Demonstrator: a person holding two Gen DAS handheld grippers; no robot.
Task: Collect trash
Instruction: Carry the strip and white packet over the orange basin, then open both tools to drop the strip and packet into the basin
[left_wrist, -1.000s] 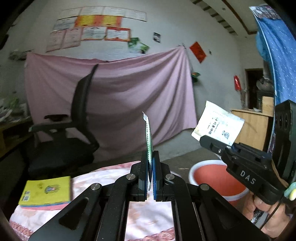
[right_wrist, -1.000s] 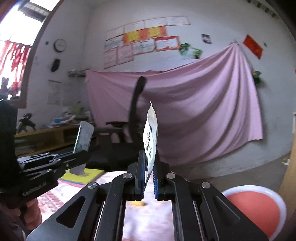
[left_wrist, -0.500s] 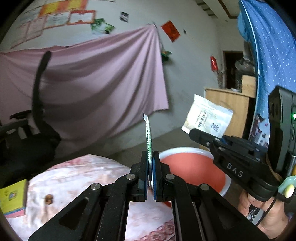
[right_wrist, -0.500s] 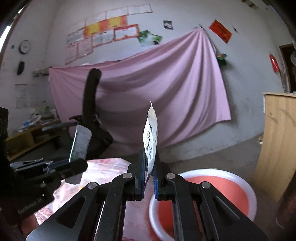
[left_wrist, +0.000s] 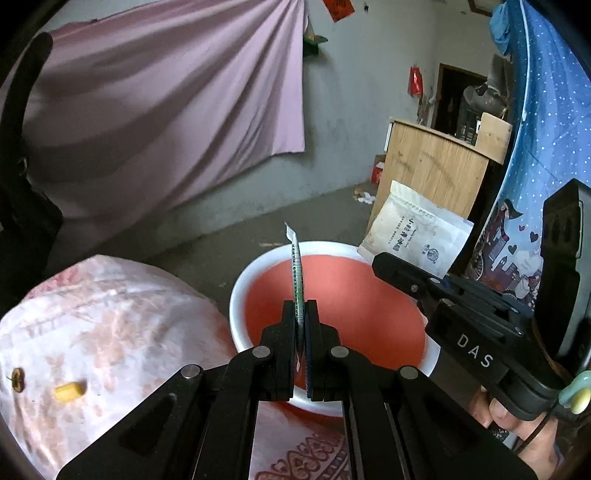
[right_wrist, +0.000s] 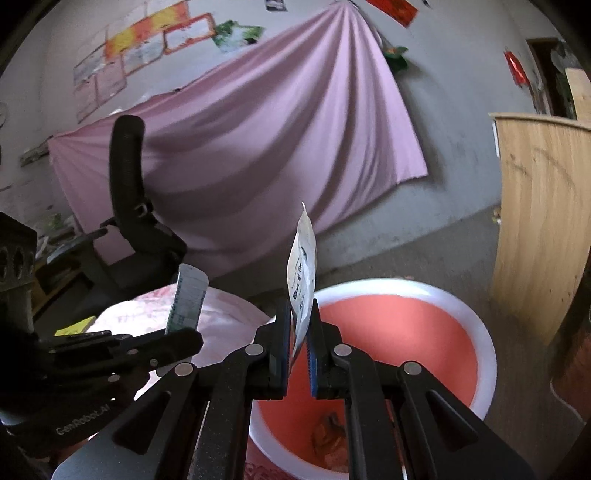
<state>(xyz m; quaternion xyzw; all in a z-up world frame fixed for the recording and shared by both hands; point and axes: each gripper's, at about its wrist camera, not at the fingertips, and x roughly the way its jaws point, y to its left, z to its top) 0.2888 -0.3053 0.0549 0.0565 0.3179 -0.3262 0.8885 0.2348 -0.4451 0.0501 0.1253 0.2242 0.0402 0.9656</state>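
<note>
Swung over from the chair and yellow book toward the red bin (left_wrist: 332, 295), now filling the lower centre of both views. Left tool (left_wrist: 301, 314) pressed on a thin green-printed strip (left_wrist: 296, 273), standing upright at 12 o'clock above the bin. Right tool (right_wrist: 299, 325) pinching a white printed pouch (right_wrist: 303, 273), also upright, over the bin's near rim. Some scraps already down in the bin. Both pieces carried, neither dropped yet. Left on the floral bench (left_wrist: 110, 314): 1 yellow bit (left_wrist: 69, 391) and 1 brown bit (left_wrist: 17, 378) at 9 o'clock.
</note>
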